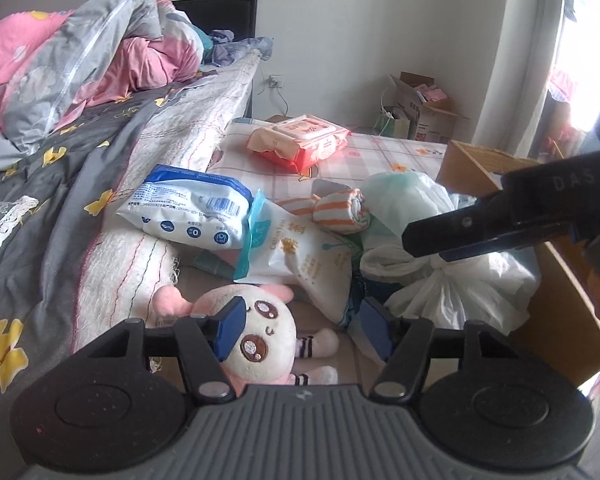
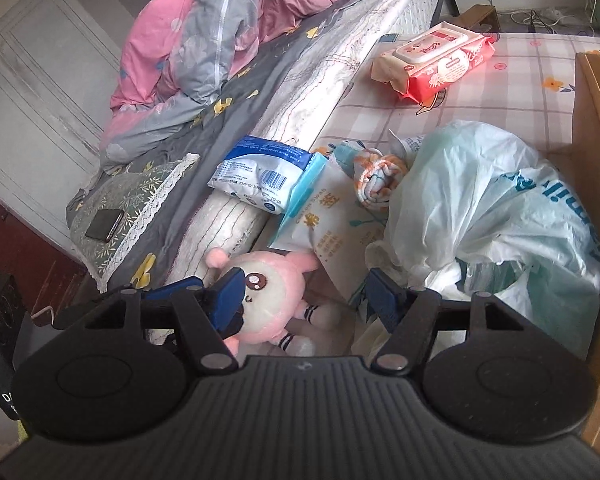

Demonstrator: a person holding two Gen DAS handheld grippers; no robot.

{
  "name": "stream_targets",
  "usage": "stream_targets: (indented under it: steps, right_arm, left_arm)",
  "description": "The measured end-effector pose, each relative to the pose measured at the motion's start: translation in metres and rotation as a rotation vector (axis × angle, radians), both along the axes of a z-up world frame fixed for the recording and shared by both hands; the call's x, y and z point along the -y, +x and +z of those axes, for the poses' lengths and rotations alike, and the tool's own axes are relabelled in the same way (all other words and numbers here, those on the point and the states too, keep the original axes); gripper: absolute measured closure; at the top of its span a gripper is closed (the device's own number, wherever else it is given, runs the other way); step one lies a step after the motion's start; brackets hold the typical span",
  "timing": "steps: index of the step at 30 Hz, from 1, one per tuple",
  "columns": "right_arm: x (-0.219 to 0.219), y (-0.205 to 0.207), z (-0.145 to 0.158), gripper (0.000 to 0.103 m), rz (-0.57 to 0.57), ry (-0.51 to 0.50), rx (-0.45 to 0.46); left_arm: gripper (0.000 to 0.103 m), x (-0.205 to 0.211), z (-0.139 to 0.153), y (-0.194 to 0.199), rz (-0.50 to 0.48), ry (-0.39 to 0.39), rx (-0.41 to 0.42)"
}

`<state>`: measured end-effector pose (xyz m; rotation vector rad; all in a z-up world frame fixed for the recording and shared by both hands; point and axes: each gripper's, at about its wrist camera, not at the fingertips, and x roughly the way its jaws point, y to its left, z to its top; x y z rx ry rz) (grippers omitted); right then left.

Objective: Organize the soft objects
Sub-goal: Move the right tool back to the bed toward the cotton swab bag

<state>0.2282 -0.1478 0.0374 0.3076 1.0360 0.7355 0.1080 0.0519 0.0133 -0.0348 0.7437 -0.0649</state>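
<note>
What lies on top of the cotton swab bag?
The blue-white pack overlaps the cotton swab bag at its left end; the striped cloth roll rests on its upper edge. Anything beneath is hidden.

Pink-white plush doll (image 1: pixel 260 328), on its back beside bed (image 1: pixel 52 184). Blue-white tissue pack (image 1: pixel 188 208) propped against bed edge; cotton-swab bag (image 1: pixel 300 248) just right, touching. Rolled orange-striped cloth (image 1: pixel 340 210) farther from bed, w/ crumpled plastic bags (image 1: pixel 452 280). Red wipes pack (image 1: pixel 300 140) flat, well apart.
</note>
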Motion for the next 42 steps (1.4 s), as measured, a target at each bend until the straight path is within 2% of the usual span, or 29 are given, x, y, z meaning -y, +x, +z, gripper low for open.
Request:
stream_targets:
  steps: [6, 11, 14, 16, 19, 22, 25, 27, 29, 32, 34, 42]
  right_arm:
    - [0.000, -0.031, -0.030, 0.036, -0.098, 0.069, -0.037]
    - [0.000, -0.051, -0.066, 0.037, -0.168, 0.090, -0.144]
    - [0.000, -0.055, -0.071, 0.037, -0.175, 0.045, -0.149]
    - [-0.001, -0.051, -0.061, 0.037, -0.166, 0.029, -0.123]
    - [-0.011, -0.033, -0.028, 0.037, -0.090, -0.029, -0.026]
    - [-0.032, -0.004, 0.015, 0.037, 0.040, -0.100, 0.101]
    - [-0.052, 0.042, 0.031, 0.037, 0.144, -0.119, 0.099]
    - [-0.063, 0.071, 0.023, 0.037, 0.189, -0.120, 0.046]
    - [-0.076, 0.101, 0.004, 0.037, 0.218, -0.128, -0.047]
    - [-0.091, 0.132, -0.031, 0.040, 0.222, -0.137, -0.163]
    - [-0.096, 0.147, -0.046, 0.043, 0.220, -0.140, -0.202]
    - [-0.112, 0.165, -0.050, 0.041, 0.268, -0.197, -0.191]
  left_arm:
    - [0.043, -0.008, -0.016, -0.005, -0.005, 0.003, -0.058]
    - [0.043, -0.013, -0.025, -0.009, -0.003, -0.012, -0.092]
    - [0.043, -0.014, -0.022, -0.009, -0.008, -0.018, -0.079]
    - [0.043, -0.013, -0.016, -0.006, -0.015, -0.020, -0.051]
    - [0.045, -0.008, -0.003, 0.007, -0.043, -0.038, 0.008]
    - [0.052, -0.004, 0.001, 0.026, -0.061, -0.088, 0.012]
    - [0.060, 0.000, -0.008, 0.049, -0.059, -0.163, -0.034]
    - [0.063, 0.003, -0.018, 0.062, -0.050, -0.195, -0.074]
    - [0.065, 0.006, -0.028, 0.074, -0.036, -0.207, -0.112]
    - [0.066, 0.008, -0.043, 0.089, 0.000, -0.194, -0.166]
    - [0.066, 0.006, -0.048, 0.095, 0.023, -0.186, -0.190]
    - [0.051, 0.005, -0.050, 0.116, 0.110, -0.142, -0.174]
